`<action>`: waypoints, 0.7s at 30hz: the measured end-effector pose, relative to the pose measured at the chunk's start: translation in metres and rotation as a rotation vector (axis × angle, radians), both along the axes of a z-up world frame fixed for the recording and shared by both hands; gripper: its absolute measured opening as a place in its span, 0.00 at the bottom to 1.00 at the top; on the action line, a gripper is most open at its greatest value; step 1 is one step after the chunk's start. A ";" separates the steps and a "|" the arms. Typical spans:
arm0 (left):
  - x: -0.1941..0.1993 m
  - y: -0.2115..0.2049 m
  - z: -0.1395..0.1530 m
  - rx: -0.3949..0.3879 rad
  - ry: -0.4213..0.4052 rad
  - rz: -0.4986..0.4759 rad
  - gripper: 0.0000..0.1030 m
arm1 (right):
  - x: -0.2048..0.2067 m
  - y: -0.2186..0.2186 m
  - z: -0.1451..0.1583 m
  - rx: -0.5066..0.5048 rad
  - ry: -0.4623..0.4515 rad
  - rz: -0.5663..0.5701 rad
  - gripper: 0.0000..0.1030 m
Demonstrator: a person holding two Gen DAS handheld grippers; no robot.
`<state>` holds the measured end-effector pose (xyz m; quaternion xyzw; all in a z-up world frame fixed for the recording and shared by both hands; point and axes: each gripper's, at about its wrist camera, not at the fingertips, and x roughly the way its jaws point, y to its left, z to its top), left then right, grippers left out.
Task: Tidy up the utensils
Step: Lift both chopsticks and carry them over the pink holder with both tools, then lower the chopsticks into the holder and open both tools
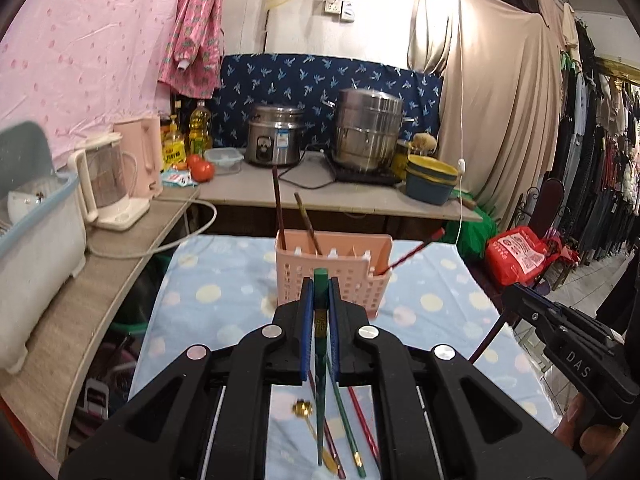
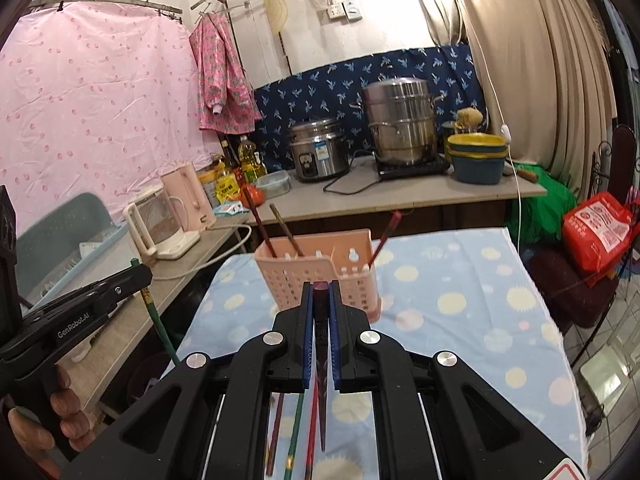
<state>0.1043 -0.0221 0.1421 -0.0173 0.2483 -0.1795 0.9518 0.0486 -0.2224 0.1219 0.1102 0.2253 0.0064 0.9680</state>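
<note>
My left gripper (image 1: pixel 320 286) is shut on a green chopstick (image 1: pixel 320 420) that hangs point-down above the blue dotted tablecloth (image 1: pixel 224 292). My right gripper (image 2: pixel 320 288) is shut on a dark maroon chopstick (image 2: pixel 322 412), held the same way. Just ahead of both stands a pink perforated basket (image 1: pixel 344 280) with three chopsticks leaning in it. Below the grippers, a gold spoon (image 1: pixel 304 408), a green chopstick (image 1: pixel 347 420) and red chopsticks (image 1: pixel 363 420) lie on the cloth. The right gripper (image 1: pixel 514 298) also shows at the right edge of the left wrist view, and the left gripper (image 2: pixel 140 274) at the left edge of the right wrist view.
Behind the table a counter carries a rice cooker (image 1: pixel 274 136), a steel steamer pot (image 1: pixel 368 132), stacked bowls (image 1: pixel 430 180) and tomatoes (image 1: pixel 202 168). A side shelf at the left holds a kettle (image 1: pixel 108 180) and a dish rack (image 1: pixel 36 220). A red bag (image 1: pixel 516 256) sits on the floor at the right.
</note>
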 end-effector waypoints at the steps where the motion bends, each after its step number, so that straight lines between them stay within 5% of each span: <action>1: 0.005 -0.002 0.006 -0.003 -0.010 0.000 0.07 | 0.006 0.000 0.005 -0.003 -0.009 0.003 0.07; 15: 0.097 -0.014 0.103 -0.049 -0.195 0.051 0.07 | 0.114 -0.012 0.100 -0.017 -0.193 -0.032 0.07; 21: 0.144 -0.024 0.106 -0.046 -0.213 0.072 0.07 | 0.170 -0.009 0.102 -0.032 -0.195 -0.038 0.07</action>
